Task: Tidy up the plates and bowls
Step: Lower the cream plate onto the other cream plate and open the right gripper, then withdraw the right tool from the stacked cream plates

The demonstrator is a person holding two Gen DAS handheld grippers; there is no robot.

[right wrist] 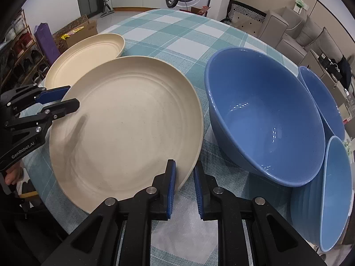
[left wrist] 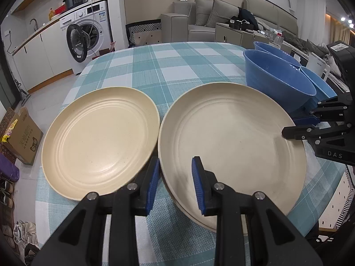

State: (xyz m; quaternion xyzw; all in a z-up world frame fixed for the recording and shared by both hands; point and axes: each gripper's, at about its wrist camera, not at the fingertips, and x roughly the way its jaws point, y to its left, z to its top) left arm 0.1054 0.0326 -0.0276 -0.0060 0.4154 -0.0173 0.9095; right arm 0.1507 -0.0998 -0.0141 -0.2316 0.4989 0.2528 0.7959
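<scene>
floor pale tile (left wrist: 51, 102) | washing machine (left wrist: 88, 28) door open | grey sofa (left wrist: 213, 15) | checked tablecloth (left wrist: 177, 66)

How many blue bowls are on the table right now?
3. A large bowl sits just right of the near cream plate. A second bowl is behind it by the table's far right edge. A third bowl is nearest, tipped on its side. More could be hidden behind them.

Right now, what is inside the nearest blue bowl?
Nothing: the bowl shows only a bare glossy inside with light glints. Its underside and the cloth beneath it are covered.
</scene>
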